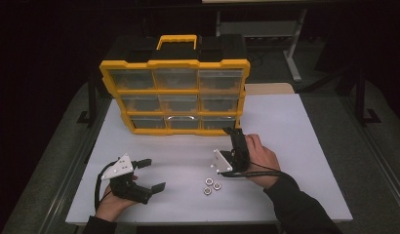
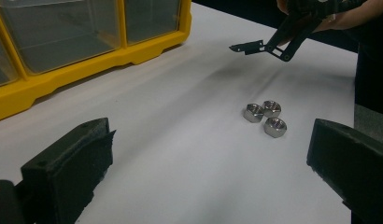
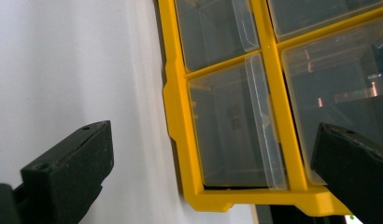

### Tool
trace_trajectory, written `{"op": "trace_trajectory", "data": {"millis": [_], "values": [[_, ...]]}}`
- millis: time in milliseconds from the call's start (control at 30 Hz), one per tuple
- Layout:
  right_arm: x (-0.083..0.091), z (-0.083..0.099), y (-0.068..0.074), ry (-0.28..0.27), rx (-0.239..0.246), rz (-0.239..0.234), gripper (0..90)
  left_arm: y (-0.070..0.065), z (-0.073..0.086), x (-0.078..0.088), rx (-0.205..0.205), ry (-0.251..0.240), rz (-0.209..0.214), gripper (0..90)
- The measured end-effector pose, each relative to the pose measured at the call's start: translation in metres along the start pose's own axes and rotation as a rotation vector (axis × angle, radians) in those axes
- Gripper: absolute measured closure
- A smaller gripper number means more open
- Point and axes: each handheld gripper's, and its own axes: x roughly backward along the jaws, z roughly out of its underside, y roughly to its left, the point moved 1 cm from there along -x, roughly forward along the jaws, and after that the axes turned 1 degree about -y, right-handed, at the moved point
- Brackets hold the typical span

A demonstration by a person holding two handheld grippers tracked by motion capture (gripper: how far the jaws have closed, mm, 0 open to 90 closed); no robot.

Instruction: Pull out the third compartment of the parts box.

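Nuts (image 1: 212,185) — just beside right hand-held gripper (image 1: 235,134)

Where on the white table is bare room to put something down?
The table is bare right of the yellow organizer, and between the organizer's base and the left tongs. It is crowded by the three nuts, beside the right tongs.
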Motion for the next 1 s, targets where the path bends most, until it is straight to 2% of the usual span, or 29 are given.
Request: {"op": "trace_trajectory", "data": {"millis": [167, 533, 567, 600, 833, 1000], "values": [[-0.001, -0.001, 0.001, 0.007, 0.042, 0.019, 0.0, 0.0, 0.0, 0.0, -0.001, -0.002, 0.0, 0.0], [-0.003, -0.002, 0.009, 0.035, 0.094, 0.04, 0.0, 0.0, 0.0, 0.0, -0.002, 0.0, -0.001, 0.0], [-0.003, -0.002, 0.009, 0.041, 0.109, 0.045, 0.0, 0.0, 0.0, 0.0, -0.001, 0.0, -0.001, 0.0], [-0.004, -0.001, 0.008, 0.038, 0.151, 0.047, 0.0, 0.0, 0.0, 0.0, -0.003, 0.0, -0.001, 0.0], [-0.004, -0.002, 0.011, 0.054, 0.208, 0.075, 0.0, 0.0, 0.0, 0.0, -0.002, 0.001, -0.001, 0.0], [-0.004, -0.004, 0.013, 0.058, 0.231, 0.092, 0.0, 0.0, 0.0, 0.0, -0.001, 0.001, -0.001, 0.0]]}}
